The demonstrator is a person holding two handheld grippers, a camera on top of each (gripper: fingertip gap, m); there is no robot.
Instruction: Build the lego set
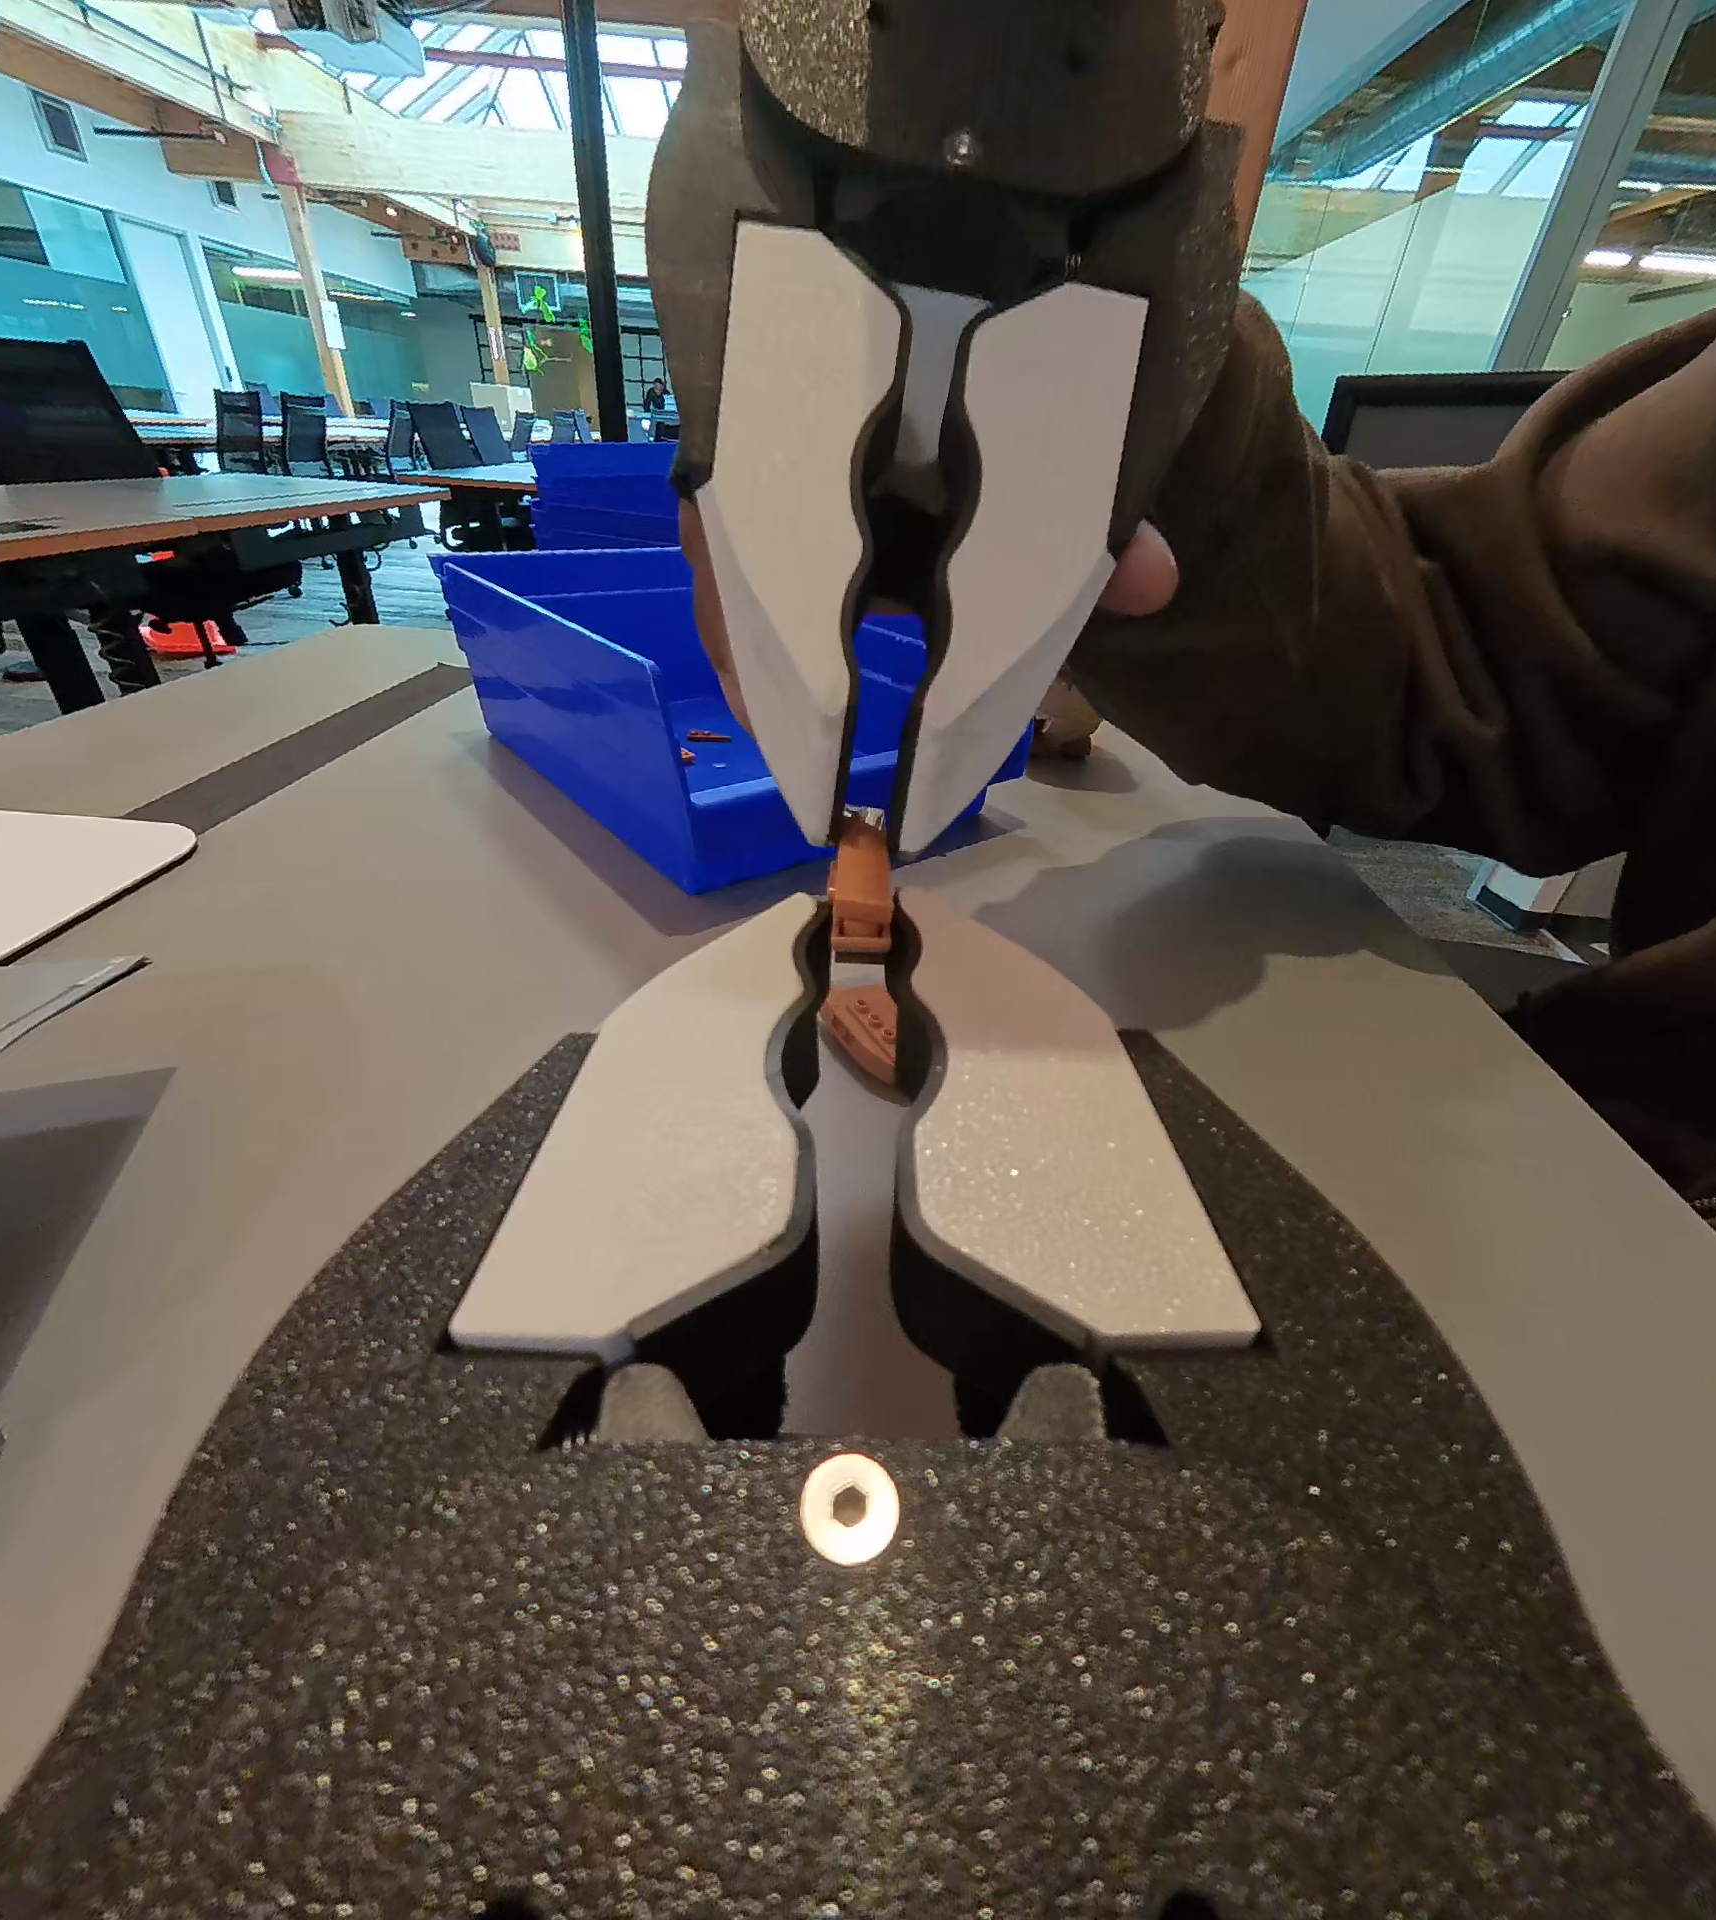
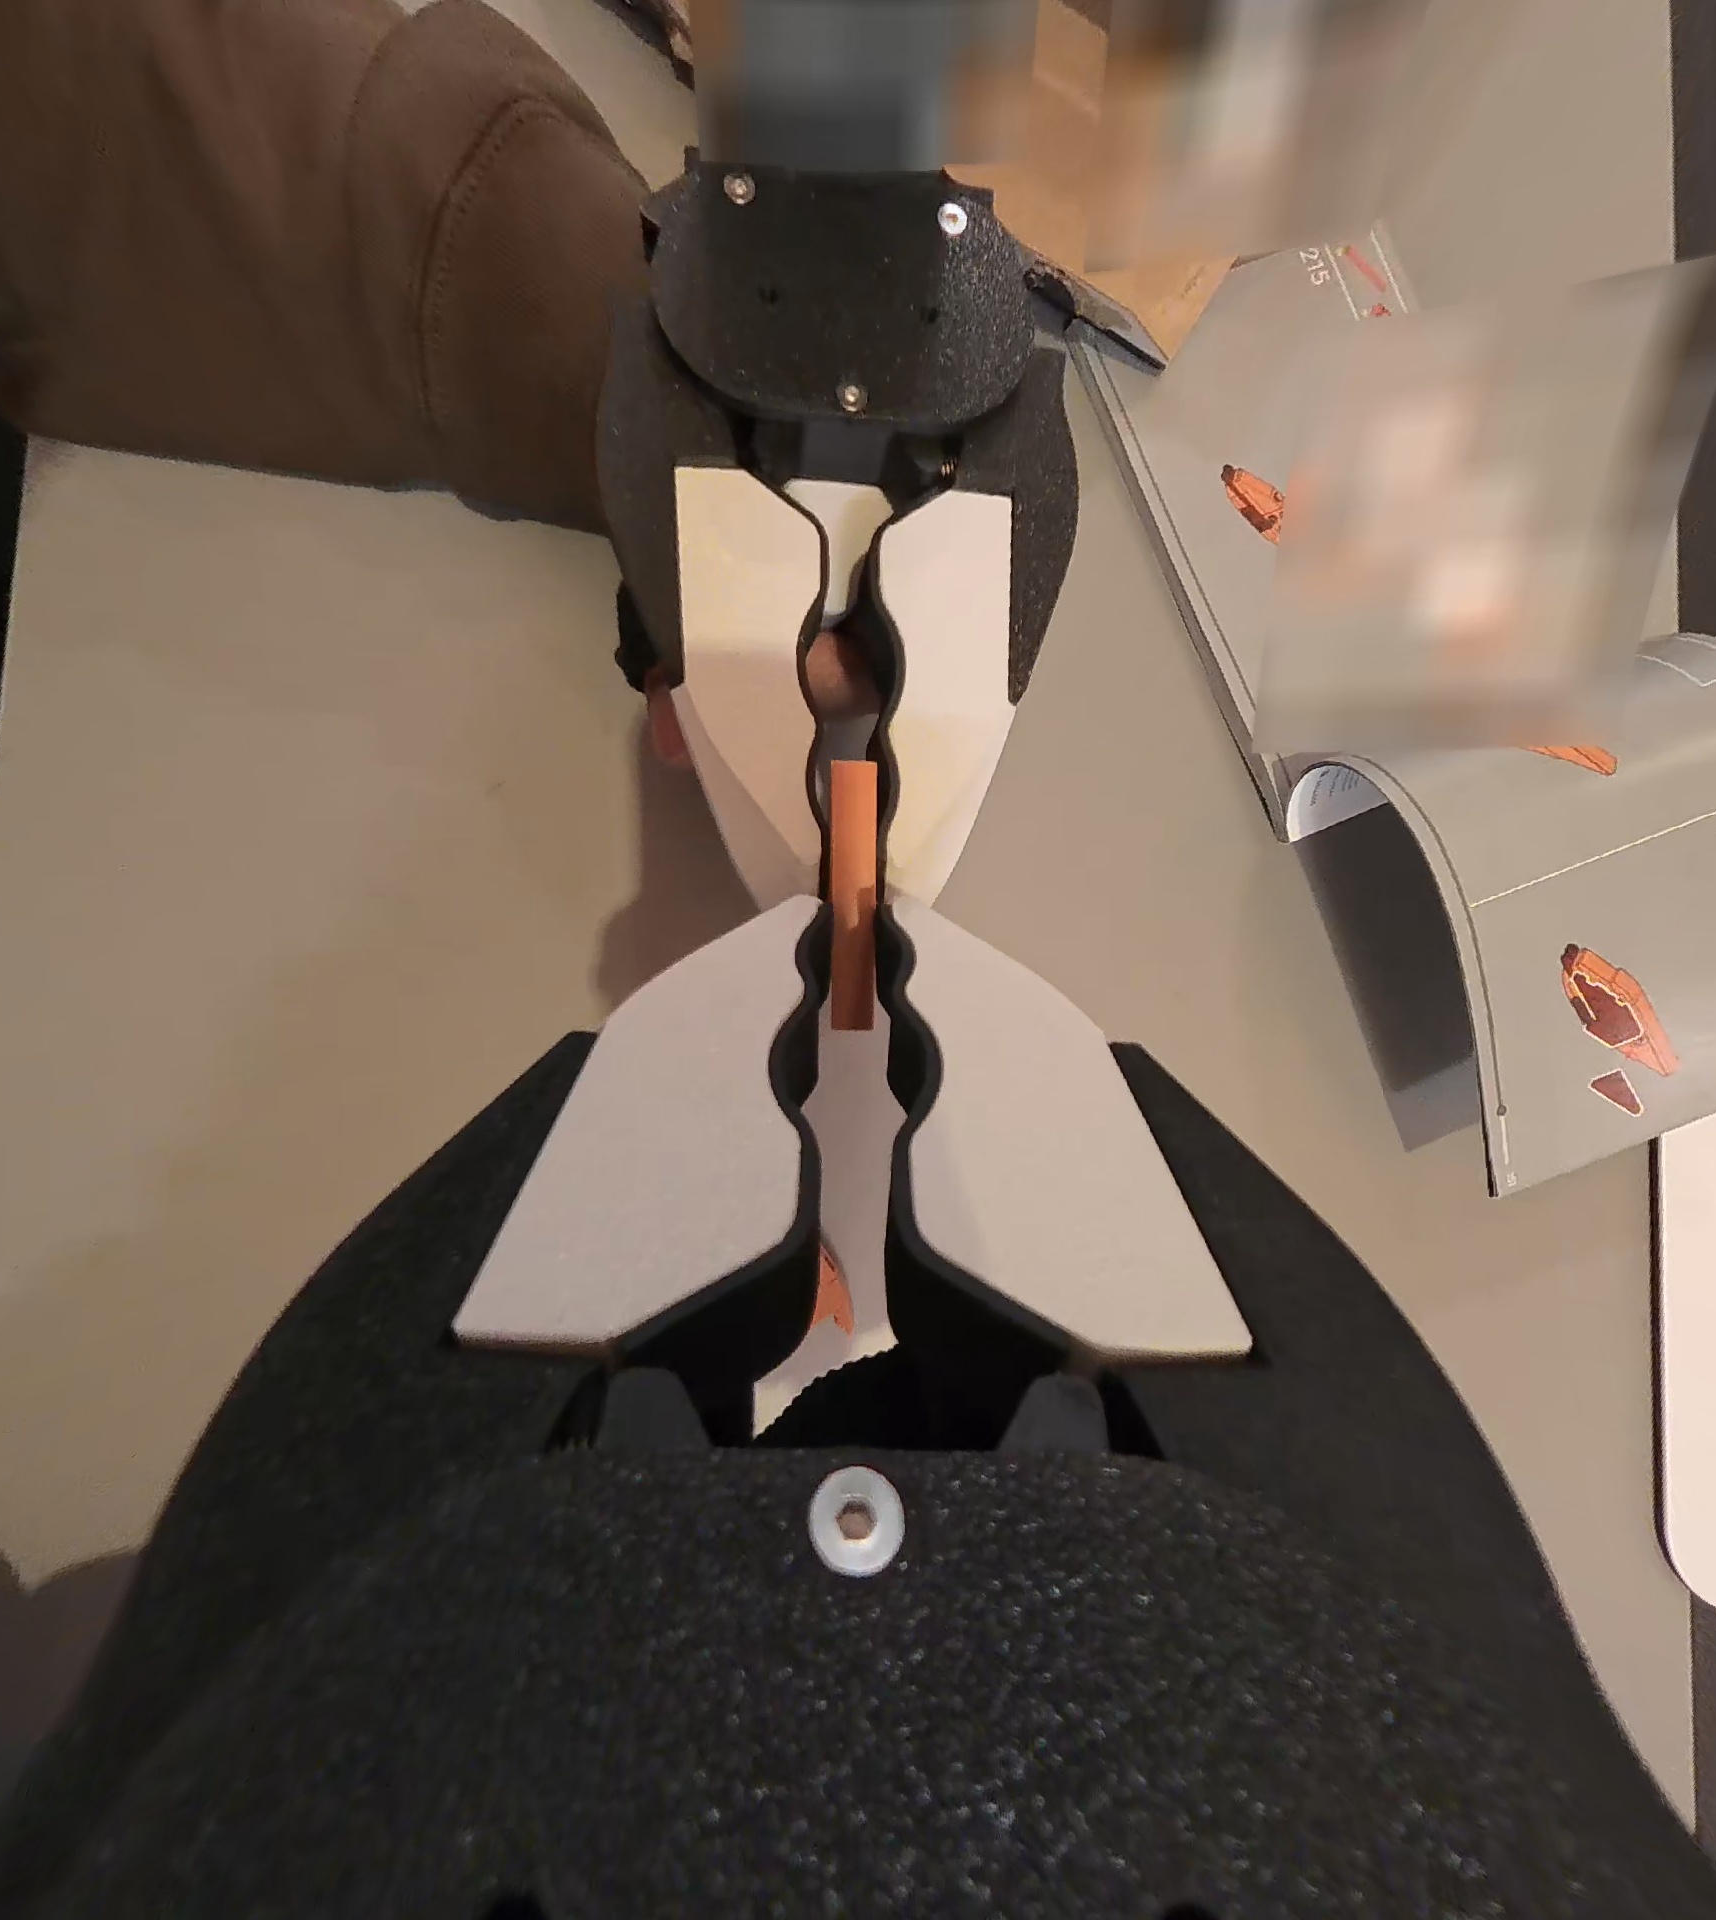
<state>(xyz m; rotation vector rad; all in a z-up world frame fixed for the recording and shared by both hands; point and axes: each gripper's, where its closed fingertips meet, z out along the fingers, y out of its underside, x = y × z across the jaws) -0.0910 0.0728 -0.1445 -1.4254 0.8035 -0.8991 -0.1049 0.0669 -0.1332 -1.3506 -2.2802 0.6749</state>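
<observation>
Orange lego piece [image 1: 856,906] pinched between both closed grippers, above grey table [image 1: 366,935] | my left gripper [image 1: 859,940] and right gripper [image 1: 864,831] meet tip to tip on it | wedge piece [image 1: 864,1034] under left fingers | blue bin [image 1: 573,675] behind | risk: misaligned push, piece twists out and drops.

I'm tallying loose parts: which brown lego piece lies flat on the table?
The wedge plate, studs up, lying below the left gripper; the brown assembly is held aloft.
</observation>
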